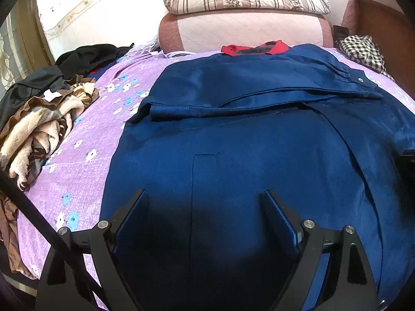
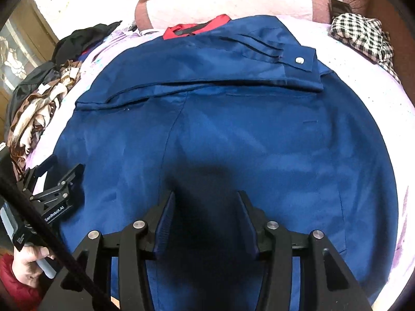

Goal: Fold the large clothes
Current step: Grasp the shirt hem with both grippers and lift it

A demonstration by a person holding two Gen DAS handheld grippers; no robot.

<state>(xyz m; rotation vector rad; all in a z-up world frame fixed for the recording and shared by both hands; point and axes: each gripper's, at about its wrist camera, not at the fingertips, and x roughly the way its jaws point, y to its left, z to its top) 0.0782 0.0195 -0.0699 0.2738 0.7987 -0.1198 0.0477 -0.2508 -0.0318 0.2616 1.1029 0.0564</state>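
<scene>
My jaws' own shadows hide the near hem of the large dark-blue cotton jacket [image 1: 246,140] spread on the lilac floral bed [image 1: 85,155]. Left gripper [image 1: 207,202] jaws wide, right gripper [image 2: 206,199] jaws half-spread; both empty over the cloth.

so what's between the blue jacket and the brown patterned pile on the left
Only bare purple flowered bedsheet separates the blue jacket from the brown patterned pile. The left wrist view shows it best.
</scene>
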